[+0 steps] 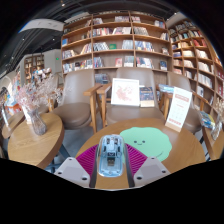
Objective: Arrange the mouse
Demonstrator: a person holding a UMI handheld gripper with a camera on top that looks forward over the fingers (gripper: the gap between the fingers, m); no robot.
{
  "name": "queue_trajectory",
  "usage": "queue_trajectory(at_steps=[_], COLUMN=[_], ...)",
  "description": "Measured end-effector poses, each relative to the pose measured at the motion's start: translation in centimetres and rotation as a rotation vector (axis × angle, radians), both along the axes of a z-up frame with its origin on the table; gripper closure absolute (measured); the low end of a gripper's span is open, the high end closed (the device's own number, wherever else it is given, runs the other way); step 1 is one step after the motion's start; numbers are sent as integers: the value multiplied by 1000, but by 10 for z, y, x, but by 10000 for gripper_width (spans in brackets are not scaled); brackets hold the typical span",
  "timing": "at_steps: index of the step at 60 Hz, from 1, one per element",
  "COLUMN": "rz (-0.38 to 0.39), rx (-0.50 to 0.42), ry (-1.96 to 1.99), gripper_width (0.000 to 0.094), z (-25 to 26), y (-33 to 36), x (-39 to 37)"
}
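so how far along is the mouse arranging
Done: the mouse is picked up, clamped between the pink pads of the tongs. In hand: it hangs above the round wooden table, just short of the green mat. Left: setting it down and letting go; where exactly isn't shown, possibly the mat.

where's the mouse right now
In the gripper view, the mouse sits between the fingers, pads against its sides, above the wooden table near a green mat.

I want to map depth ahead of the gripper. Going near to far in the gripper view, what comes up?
Gripper fingers shut on the mouse → green mat on the round wooden table → wooden chair → bookshelves.
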State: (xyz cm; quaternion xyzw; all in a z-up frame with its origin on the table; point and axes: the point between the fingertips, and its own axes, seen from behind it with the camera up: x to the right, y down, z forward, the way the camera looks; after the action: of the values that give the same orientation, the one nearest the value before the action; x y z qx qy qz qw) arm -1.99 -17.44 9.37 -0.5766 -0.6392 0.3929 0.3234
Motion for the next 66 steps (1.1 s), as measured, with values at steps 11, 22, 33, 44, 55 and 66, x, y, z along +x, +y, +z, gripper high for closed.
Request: queue_trajectory(at_steps=[11,22,33,44,55,66], rz=[-78,-74,-105,-107,-128,-162], rx=[73,113,74,76,68,77], ry=[45,25,-73,-110,-127,-69], gripper_width=[503,502,504,478,126,81], z=[16,-28,-78,-101,-94,-32], y=[73,111,130,132,133,133], x=[-86,-130,-134,-132,-124,-76])
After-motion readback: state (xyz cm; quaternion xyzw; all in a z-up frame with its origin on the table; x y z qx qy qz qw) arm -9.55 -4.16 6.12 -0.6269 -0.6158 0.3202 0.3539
